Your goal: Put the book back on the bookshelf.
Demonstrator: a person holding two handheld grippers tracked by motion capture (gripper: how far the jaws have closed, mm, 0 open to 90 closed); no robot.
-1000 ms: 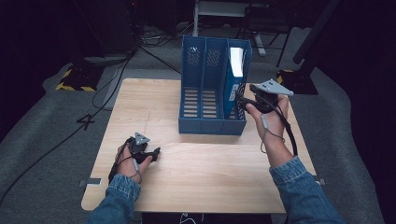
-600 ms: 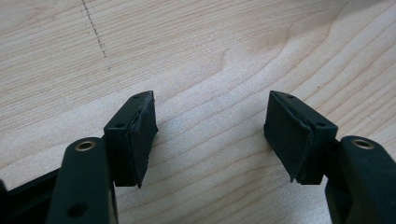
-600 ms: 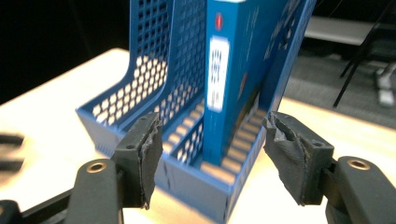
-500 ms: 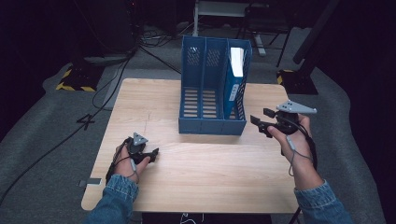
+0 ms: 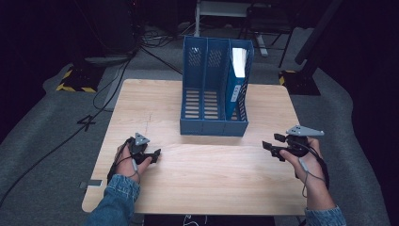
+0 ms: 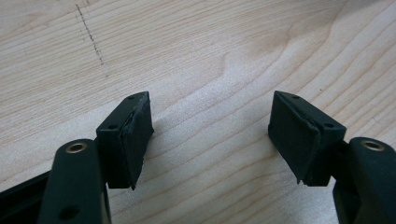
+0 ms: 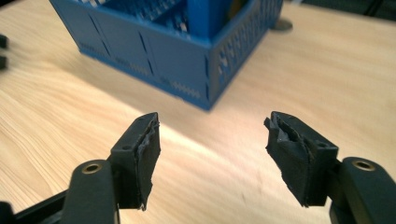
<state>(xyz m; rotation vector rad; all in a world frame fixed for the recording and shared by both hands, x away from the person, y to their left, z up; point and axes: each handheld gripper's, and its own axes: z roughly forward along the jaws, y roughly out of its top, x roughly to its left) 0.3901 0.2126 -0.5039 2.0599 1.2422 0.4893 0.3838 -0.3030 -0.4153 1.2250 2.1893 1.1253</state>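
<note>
A blue three-slot file rack stands at the back middle of the wooden table. Its right slot holds a blue folder with a white edge. My left gripper rests low on the table at the front left, open, with bare wood between its jaws. My right gripper is at the front right, clear of the rack, open and holding nothing. In the right gripper view the rack's near corner lies ahead of the jaws.
Past the table's far edge, cables run over the grey floor beside a yellow-black striped base. Dark stands and chair legs sit behind the rack. Bare wood spreads between the two hands.
My right gripper has pulled back from the rack's right slot toward the front right of the table and come down lower. The left gripper has stayed put.
</note>
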